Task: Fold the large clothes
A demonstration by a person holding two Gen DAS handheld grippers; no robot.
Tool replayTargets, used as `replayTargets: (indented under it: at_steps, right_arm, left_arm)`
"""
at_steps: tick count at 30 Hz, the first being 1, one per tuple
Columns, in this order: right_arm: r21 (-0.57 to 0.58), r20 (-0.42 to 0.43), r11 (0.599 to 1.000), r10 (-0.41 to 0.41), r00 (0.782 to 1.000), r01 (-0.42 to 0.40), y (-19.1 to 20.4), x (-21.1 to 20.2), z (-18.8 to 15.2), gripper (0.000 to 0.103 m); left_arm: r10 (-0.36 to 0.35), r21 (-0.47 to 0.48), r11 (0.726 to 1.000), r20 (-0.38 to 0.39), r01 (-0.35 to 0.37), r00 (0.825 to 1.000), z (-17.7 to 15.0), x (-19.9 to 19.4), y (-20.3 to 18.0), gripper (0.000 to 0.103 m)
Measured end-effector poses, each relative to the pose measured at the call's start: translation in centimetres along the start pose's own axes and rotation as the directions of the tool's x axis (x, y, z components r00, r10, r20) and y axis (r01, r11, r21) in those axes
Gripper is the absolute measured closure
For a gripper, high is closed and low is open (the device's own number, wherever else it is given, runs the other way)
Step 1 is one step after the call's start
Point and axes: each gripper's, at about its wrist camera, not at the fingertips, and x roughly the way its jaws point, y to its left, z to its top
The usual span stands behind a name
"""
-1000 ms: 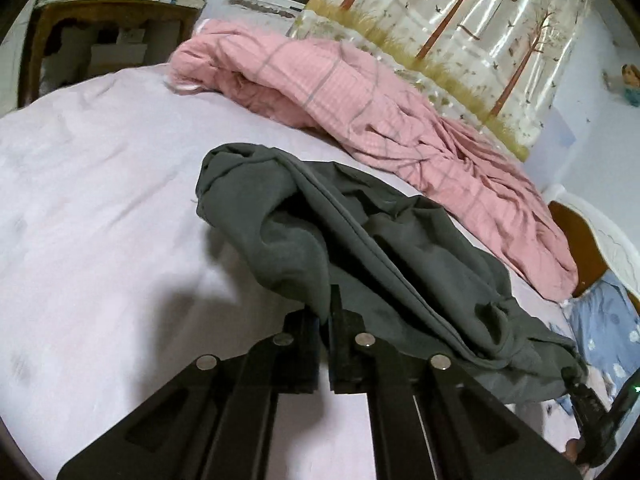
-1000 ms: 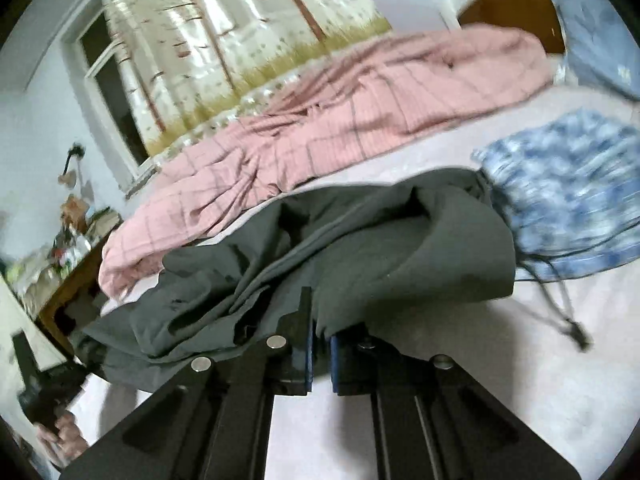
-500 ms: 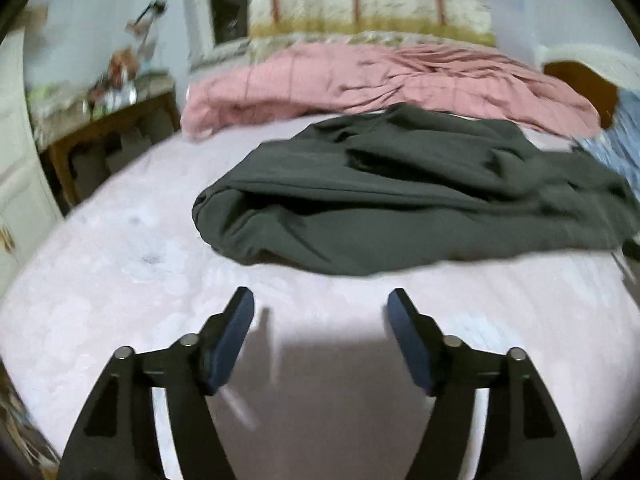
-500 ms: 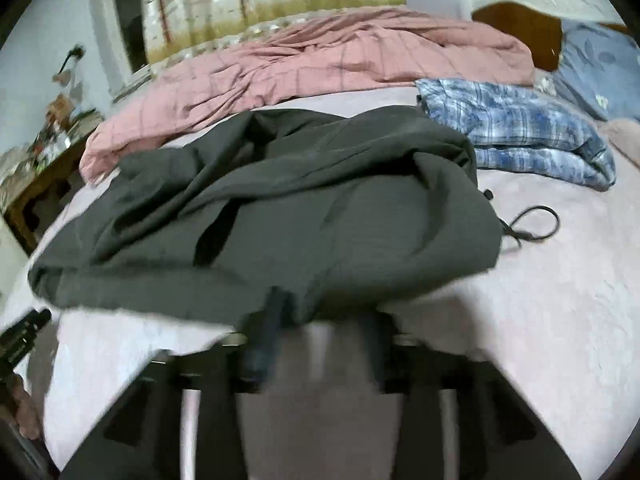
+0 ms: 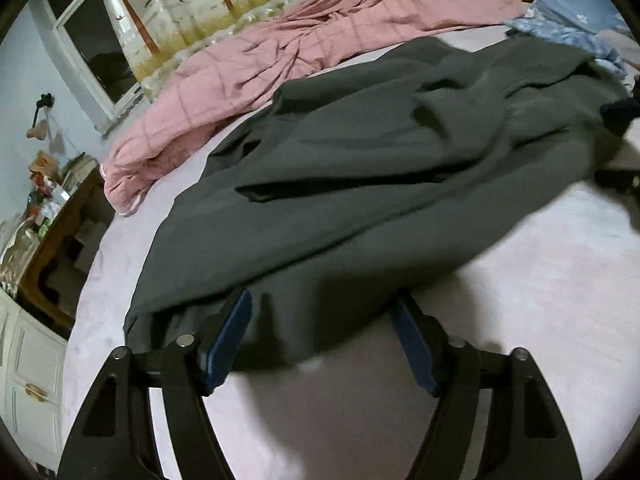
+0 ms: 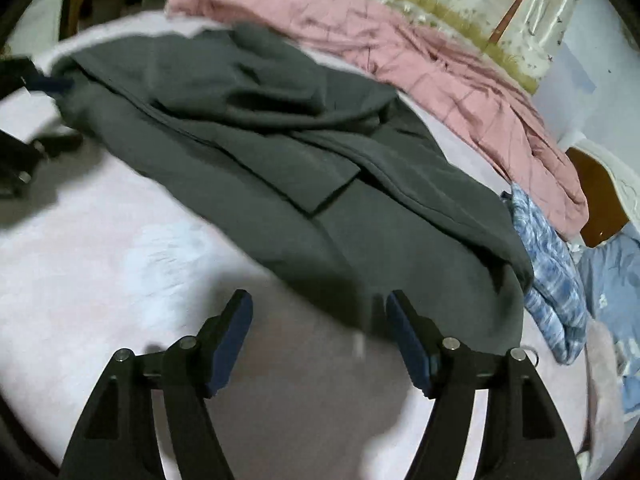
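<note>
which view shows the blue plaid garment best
The right wrist view: the blue plaid garment lies along the right side, its checks readable, beside the dark grey garment. The left wrist view shows only a blurred blue strip at the upper right, behind the grey cloth.

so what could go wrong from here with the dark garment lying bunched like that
1. The dark garment lies rumpled in overlapping layers; a pinch could catch several layers and fold the wrinkles in.
2. Both tongs, left and right, are opening with no cloth pressed between the pads, so the edge may settle crooked.
3. The garment's far end reaches the blue plaid clothes, which might get dragged along.
</note>
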Motion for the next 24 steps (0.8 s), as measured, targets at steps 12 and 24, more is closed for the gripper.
replayTargets:
  at_steps: [12,24]
  right_arm:
    - [0.168,0.283,0.972,-0.205,0.937,0.162,-1.2,-2.3,0.4,0.095]
    - [0.276,0.308,0.956,-0.184,0.933,0.098,-7.7,-1.7,7.7,0.100]
  left_arm:
    - [0.002,-0.218,0.975,0.157,0.033,0.988,0.1,-3.0,4.8,0.100]
    - [0.015,-0.263,0.964,0.146,0.024,0.989,8.6,-0.7,8.5,0.099]
